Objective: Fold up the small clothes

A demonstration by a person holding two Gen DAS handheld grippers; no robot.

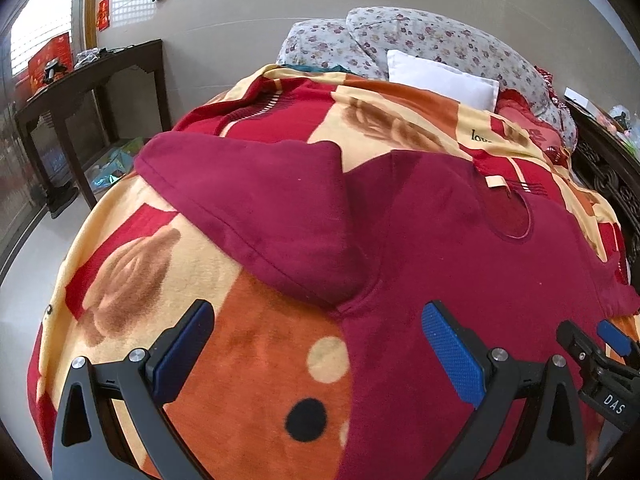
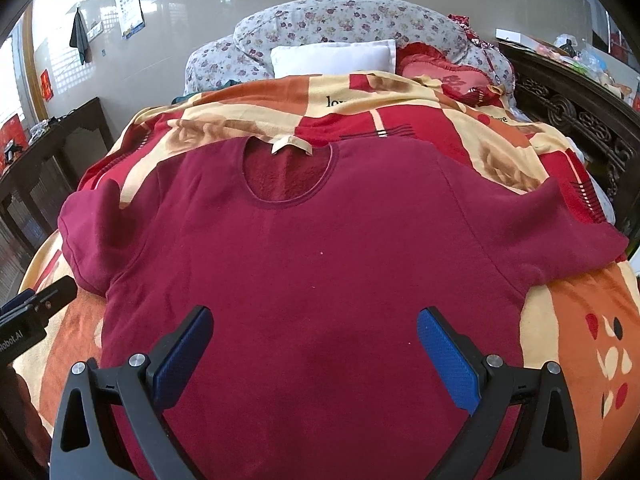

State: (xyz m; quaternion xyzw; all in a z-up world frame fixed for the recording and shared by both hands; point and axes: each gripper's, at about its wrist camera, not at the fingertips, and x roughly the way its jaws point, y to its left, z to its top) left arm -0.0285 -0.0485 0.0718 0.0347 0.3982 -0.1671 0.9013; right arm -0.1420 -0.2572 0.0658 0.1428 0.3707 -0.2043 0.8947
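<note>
**Maroon fleece top, flat on the bed and not yet gripped**

Maroon and soft-looking, the short-sleeved top (image 2: 320, 264) lies face up on the patterned blanket (image 2: 580, 320) that covers the bed, hem nearest the cameras and neckline away.

Nearest in view, both tools hang above the hem end. The right hand-held gripper (image 2: 314, 344) has its blue pads spread wide over the middle of the body panel, holding nothing. The left hand-held gripper (image 1: 318, 344) is likewise spread, straddling the top's left side edge, with blanket under one pad and fabric under the other.

The cloth looks like a thick knit with a fuzzy inner face, so it is probably light, limp and not slippery. It should drape and stay where it is laid, though the fleecy blanket may drag at it. A pinch through a single edge would serve best: the hem corners, or the side seam below each sleeve.

Further off, the left sleeve (image 1: 256, 216) lies out flat to the side, and the right sleeve (image 2: 560, 232) slopes toward the bed's edge. Their cuffs offer firm double-layer holds.

Beyond that sit the round neckline (image 2: 288, 176) and its pale label (image 2: 290, 144). Farthest are a white pillow (image 2: 332, 58) and flowered bedding (image 2: 340, 20).
</note>
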